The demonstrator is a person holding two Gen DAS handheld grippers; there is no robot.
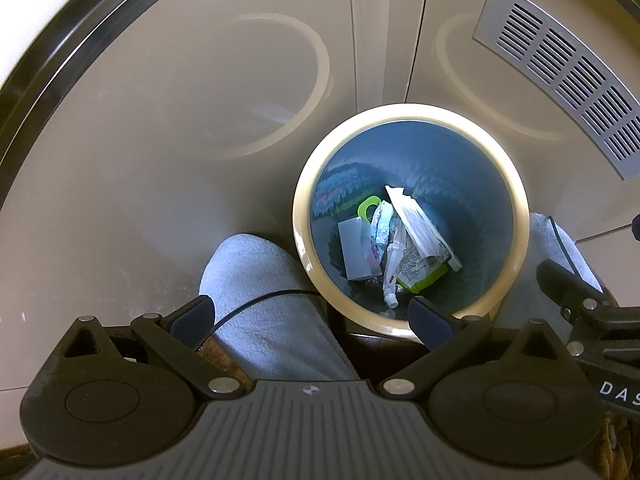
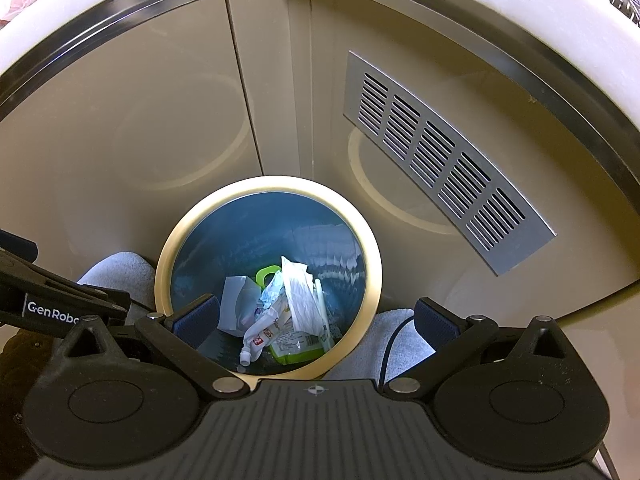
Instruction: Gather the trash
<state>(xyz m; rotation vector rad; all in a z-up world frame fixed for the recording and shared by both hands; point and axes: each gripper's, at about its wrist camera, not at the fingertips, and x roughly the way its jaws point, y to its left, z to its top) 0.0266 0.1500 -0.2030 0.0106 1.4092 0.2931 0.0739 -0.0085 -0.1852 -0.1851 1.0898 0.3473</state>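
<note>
A round waste bin with a cream rim (image 1: 298, 216) (image 2: 162, 264) and a blue inside stands on the floor against beige cabinet doors. At its bottom lies a heap of trash (image 1: 396, 236) (image 2: 288, 312): crumpled white paper, a green wrapper, a squeezed tube, a grey card and a green ring. My left gripper (image 1: 310, 322) hangs open above the bin's near-left rim with nothing between its fingers. My right gripper (image 2: 316, 322) is open too, above the bin's near edge, and holds nothing. The right gripper's body (image 1: 592, 312) shows at the right edge of the left wrist view.
Beige cabinet doors (image 2: 120, 120) rise behind the bin, one with a grey slotted vent (image 1: 568, 68) (image 2: 440, 160). A person's feet in light blue socks (image 1: 260, 296) (image 2: 392, 340) stand on either side of the bin. A black cable (image 1: 256, 304) crosses the left sock.
</note>
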